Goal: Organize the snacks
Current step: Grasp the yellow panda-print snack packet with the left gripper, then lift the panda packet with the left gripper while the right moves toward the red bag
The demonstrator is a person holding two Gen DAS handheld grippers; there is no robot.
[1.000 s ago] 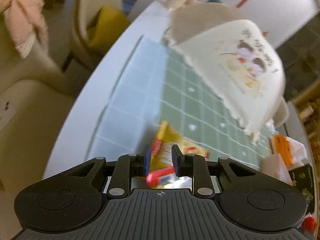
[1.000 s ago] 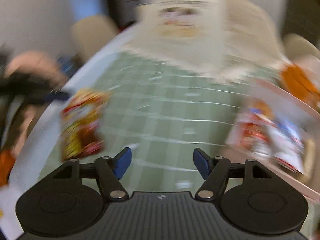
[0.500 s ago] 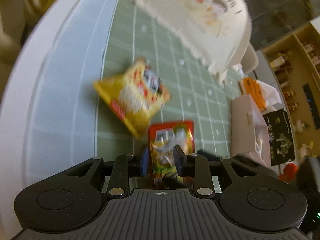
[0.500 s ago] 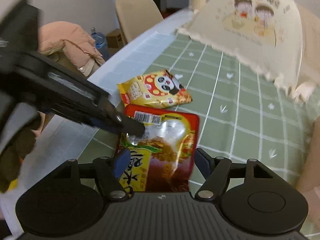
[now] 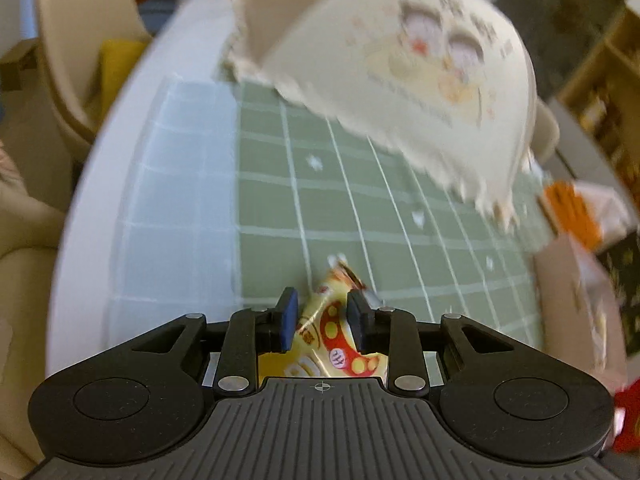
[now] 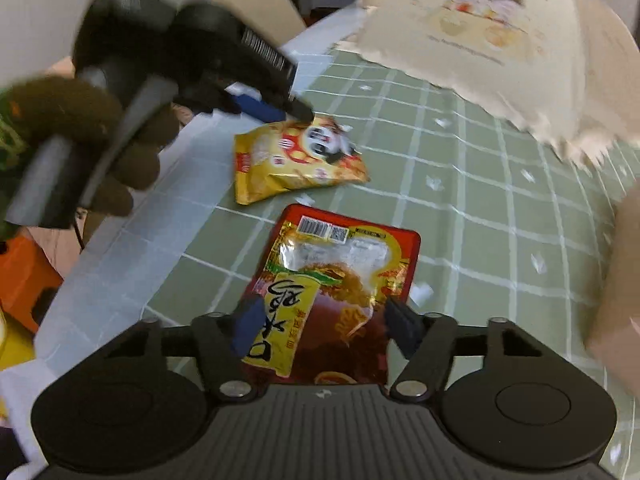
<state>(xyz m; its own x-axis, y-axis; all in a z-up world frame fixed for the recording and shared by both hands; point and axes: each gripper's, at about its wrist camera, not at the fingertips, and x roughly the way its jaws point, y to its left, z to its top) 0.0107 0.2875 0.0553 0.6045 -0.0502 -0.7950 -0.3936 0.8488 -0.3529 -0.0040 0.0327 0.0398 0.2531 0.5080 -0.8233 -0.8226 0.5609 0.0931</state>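
Observation:
A yellow panda snack bag (image 6: 298, 160) lies on the green checked tablecloth (image 6: 480, 216). My left gripper (image 5: 322, 320) hovers over it with its jaws partly open around the bag's top (image 5: 328, 320), not clamped; it also shows in the right wrist view (image 6: 276, 112) at the bag's far edge. A red snack packet (image 6: 344, 276) lies flat on the cloth nearer to me. My right gripper (image 6: 322, 328) is open, its fingers on either side of the packet's near end.
A cream mesh food cover (image 6: 492, 24) with cartoon figures stands at the back of the table. A pale box (image 5: 576, 292) and orange packets (image 5: 576, 208) sit at the right edge. A beige chair (image 5: 76, 52) stands left of the table.
My left gripper let go of the red packet, which now lies on the cloth, and moved over the yellow panda bag. My right gripper has come down around the red packet.

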